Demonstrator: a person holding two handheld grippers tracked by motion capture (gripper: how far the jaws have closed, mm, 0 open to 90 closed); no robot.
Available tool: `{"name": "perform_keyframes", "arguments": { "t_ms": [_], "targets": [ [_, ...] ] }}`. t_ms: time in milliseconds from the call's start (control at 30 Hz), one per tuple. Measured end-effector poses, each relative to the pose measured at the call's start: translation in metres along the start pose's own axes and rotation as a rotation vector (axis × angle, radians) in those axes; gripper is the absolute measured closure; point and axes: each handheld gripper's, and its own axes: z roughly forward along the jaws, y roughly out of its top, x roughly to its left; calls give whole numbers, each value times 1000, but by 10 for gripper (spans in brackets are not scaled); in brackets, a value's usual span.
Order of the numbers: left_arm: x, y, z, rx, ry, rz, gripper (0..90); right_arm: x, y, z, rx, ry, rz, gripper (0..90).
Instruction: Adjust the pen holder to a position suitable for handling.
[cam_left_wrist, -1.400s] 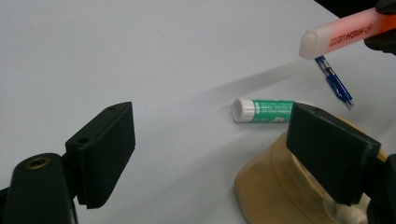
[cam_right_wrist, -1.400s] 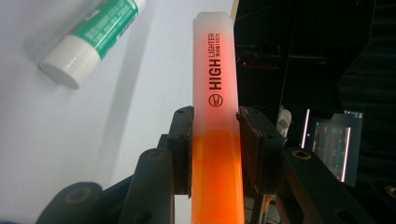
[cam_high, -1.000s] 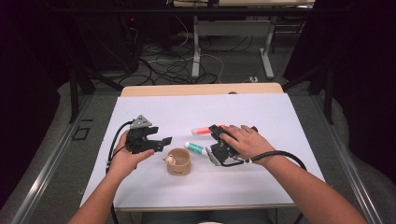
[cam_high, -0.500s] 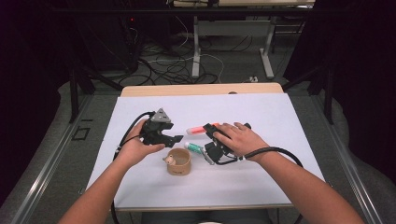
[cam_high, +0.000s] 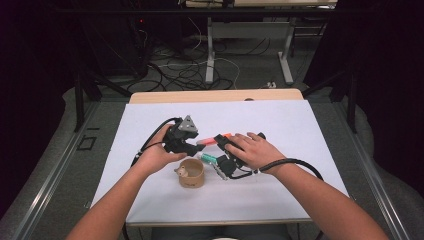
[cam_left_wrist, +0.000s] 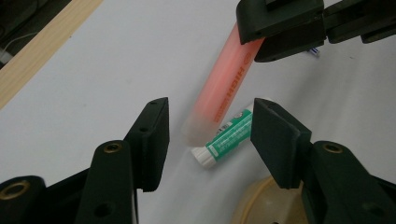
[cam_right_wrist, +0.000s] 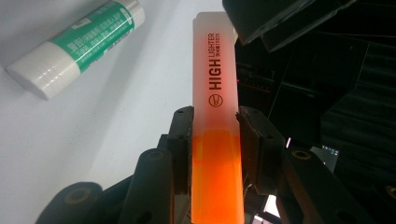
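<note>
Orange plastic, translucent at the cap end — the highlighter (cam_right_wrist: 216, 140) sat clamped between the pads of the right hand-held gripper (cam_right_wrist: 215, 135), its capped end sticking out past them just above the white table (cam_high: 150, 115). The left hand-held gripper (cam_left_wrist: 210, 140) had just been closing; its jaws stood partly open on either side of the frosted cap (cam_left_wrist: 205, 119), not yet pressing it.

To do this step well, I would judge the left jaws should square up on the cap alone, short of the orange barrel, and close fully before any pull; the pull should then run straight along the highlighter's length while the right grip stays firm, or the cap may twist or slip.

Relative to the highlighter, the green-and-white glue stick (cam_left_wrist: 226, 135) lay just beside its cap end on the table, and the tan cup (cam_high: 190, 172) stood near, on the person's side of it.

The right gripper view showed the printed lettering and the pads biting the barrel; the left gripper view showed the gap left at the cap. From the high view, both hands and the cup's place were plain, though the highlighter (cam_high: 210, 140) was a small streak.
</note>
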Motion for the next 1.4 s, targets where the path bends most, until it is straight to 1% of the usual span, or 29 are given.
{"name": "perform_keyframes", "arguments": {
  "t_ms": [33,100,133,200,233,267,367,400,433,500,533,567,600,700,733,767,800,833,867,900,933,1033,1100,1167,1300,1367,1400],
  "targets": [
    [0,1,1,0,0,12,484,0,0,0,0,-1,-5,668],
    [1,2,3,2,-16,31,499,0,1,0,-1,-2,-2,668],
    [2,3,4,9,-19,54,499,-1,1,0,-2,-5,-10,668],
    [3,4,6,13,-33,80,505,0,1,0,-3,-7,-10,668],
    [3,5,7,16,-37,91,507,-1,1,0,-7,-10,-18,668],
    [4,6,7,21,-36,103,508,-1,1,0,-6,-6,-20,668],
    [7,8,8,15,-59,122,529,0,1,0,-4,-3,-15,668],
    [8,8,8,10,-73,125,533,0,1,0,-5,-5,-22,668],
    [9,9,8,10,-85,138,540,0,1,0,-6,-4,-22,668],
    [11,10,9,9,-103,149,553,1,1,0,-7,-7,-14,668],
    [11,10,10,5,-117,152,560,0,2,0,-9,-7,-21,667],
    [11,10,10,8,-119,158,564,0,2,0,-12,-10,-32,668],
    [12,10,11,15,-119,166,568,0,2,-1,-11,-6,-20,668],
    [14,11,13,20,-141,176,589,1,3,-1,-14,-13,-31,667],
    [14,11,13,23,-143,180,594,1,3,0,-18,-15,-37,668],
    [14,12,14,26,-144,186,598,1,3,0,-18,-16,-33,667],
    [14,12,15,27,-148,186,605,1,3,0,-21,-19,-42,667],
    [14,12,16,29,-143,189,607,0,4,0,-30,-20,-62,667],
    [14,12,17,29,-148,186,607,2,4,0,-29,-21,-34,668],
    [14,13,17,32,-150,189,608,1,4,0,-21,-13,-57,668],
    [14,13,19,35,-148,192,608,1,5,0,-23,-15,-61,668],
    [13,15,22,51,-145,201,608,1,6,0,-30,-19,-67,667],
    [12,15,24,54,-145,200,609,2,7,0,-32,-20,-58,668],
    [12,16,26,56,-156,203,620,2,8,0,-33,-22,-66,667],
    [10,16,29,72,-160,216,657,1,8,0,-33,-25,-86,667],
    [9,17,29,79,-160,221,674,2,9,0,-43,-26,-76,667],
    [9,16,29,79,-163,219,677,2,9,0,-42,-25,-84,667]
  ]
}}
